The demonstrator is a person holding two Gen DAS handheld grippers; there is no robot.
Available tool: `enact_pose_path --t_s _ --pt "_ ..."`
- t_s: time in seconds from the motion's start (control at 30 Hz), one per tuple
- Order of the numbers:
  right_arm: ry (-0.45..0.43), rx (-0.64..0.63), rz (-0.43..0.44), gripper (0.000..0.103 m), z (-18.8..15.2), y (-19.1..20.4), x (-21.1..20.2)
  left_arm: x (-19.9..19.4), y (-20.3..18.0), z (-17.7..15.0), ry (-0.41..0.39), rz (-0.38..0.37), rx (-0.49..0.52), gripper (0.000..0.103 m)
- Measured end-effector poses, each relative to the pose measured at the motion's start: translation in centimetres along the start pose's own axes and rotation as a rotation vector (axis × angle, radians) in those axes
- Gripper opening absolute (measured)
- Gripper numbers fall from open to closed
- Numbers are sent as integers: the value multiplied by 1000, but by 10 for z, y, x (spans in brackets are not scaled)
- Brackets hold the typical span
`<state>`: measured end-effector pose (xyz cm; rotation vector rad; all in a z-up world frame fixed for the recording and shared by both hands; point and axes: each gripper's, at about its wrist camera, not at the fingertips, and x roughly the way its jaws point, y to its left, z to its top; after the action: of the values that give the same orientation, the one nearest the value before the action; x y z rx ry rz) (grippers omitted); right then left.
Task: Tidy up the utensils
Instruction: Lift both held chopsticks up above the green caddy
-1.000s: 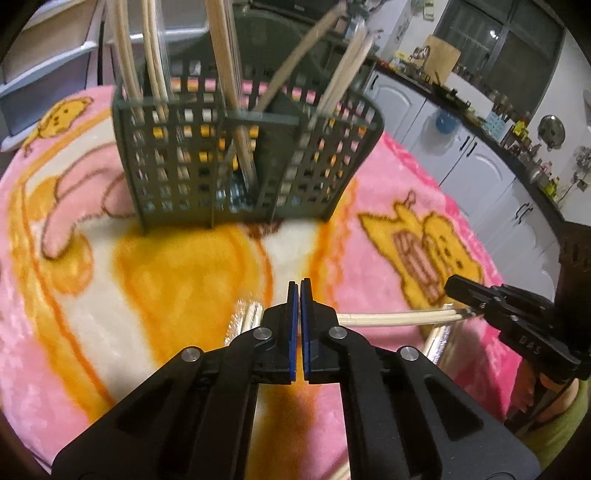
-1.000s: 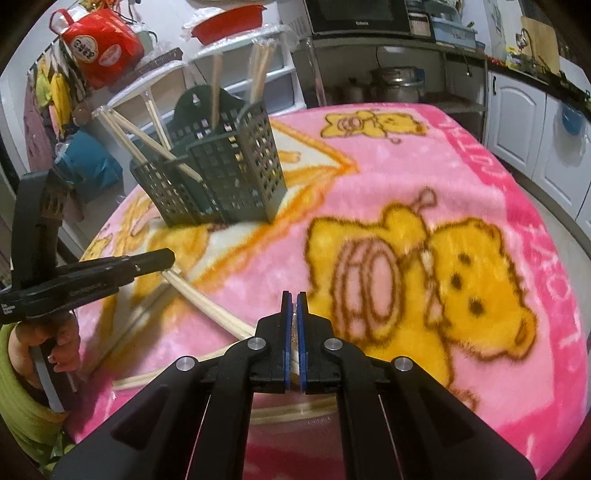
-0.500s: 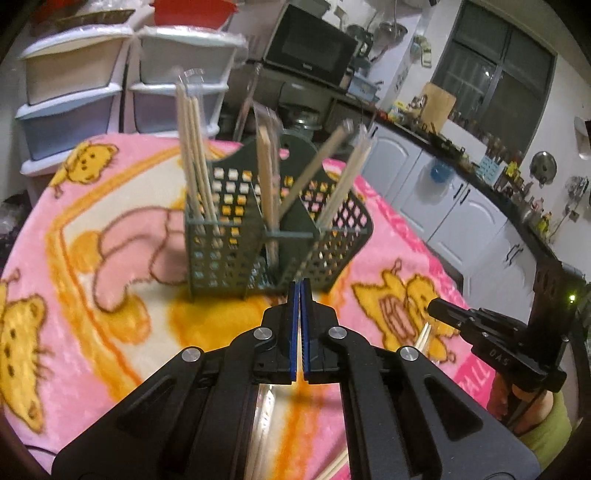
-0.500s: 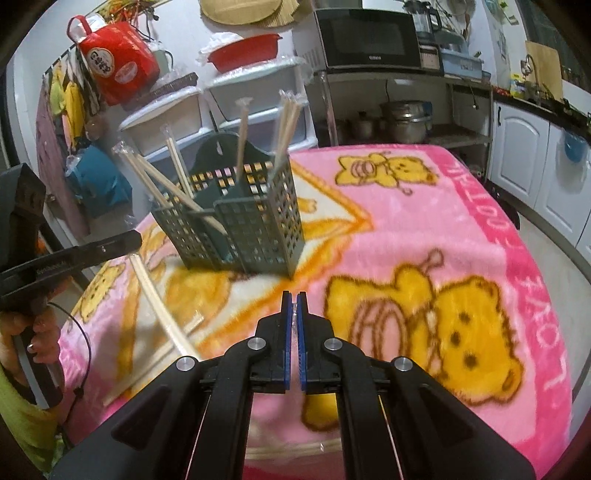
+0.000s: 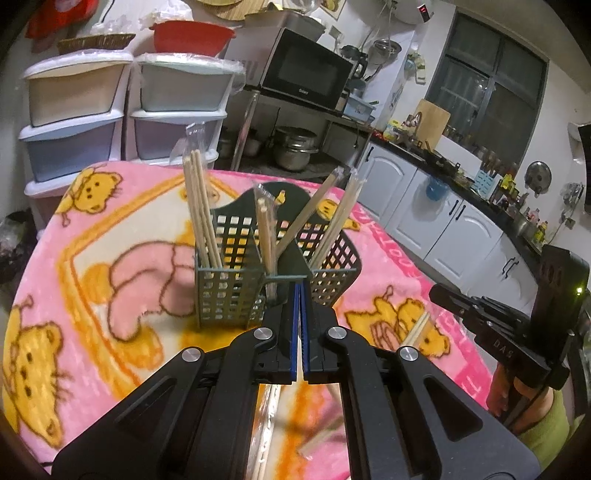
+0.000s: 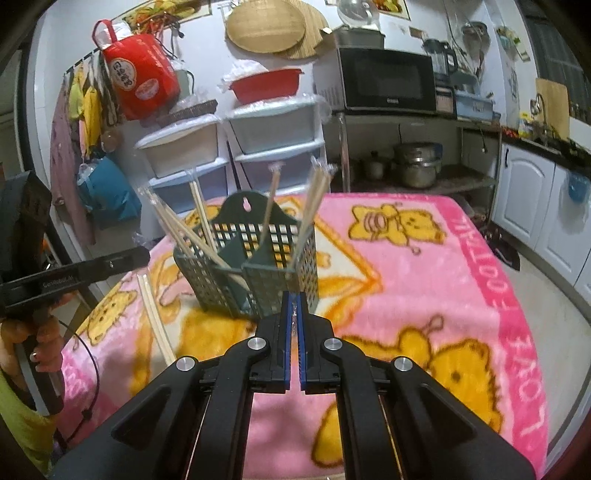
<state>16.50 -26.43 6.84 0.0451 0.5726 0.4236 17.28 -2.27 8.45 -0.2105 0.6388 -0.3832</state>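
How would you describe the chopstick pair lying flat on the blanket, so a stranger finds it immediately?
Start at the pink bear-print blanket and find the dark green lattice caddy standing on it. Left of the caddy, one pale wooden chopstick pair lies flat on the blanket. Every other pair there stands upright or leaning inside the caddy.

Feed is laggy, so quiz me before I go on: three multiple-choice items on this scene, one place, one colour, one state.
1. The dark green plastic mesh caddy stands on: A the pink bear-print blanket; B the microwave; C the floor.
2. The plastic bowl atop the drawer unit is: A blue; B red; C white.
3. The left gripper is: A wide open; B shut; C half open.
Answers: 1 A, blanket shows all around its base. 2 B, plainly red. 3 B, its blue pads meet.
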Motion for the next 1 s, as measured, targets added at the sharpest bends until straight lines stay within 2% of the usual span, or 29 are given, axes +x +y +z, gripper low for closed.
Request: enact_pose_path --t_s 0.5,1.0 --pt "-81 -87 15 3 30 24 -12 -9 -13 20 -49 -17 35 0" --pt "-142 -102 19 3 46 35 -24 -13 -20 35 -86 -38 54 0"
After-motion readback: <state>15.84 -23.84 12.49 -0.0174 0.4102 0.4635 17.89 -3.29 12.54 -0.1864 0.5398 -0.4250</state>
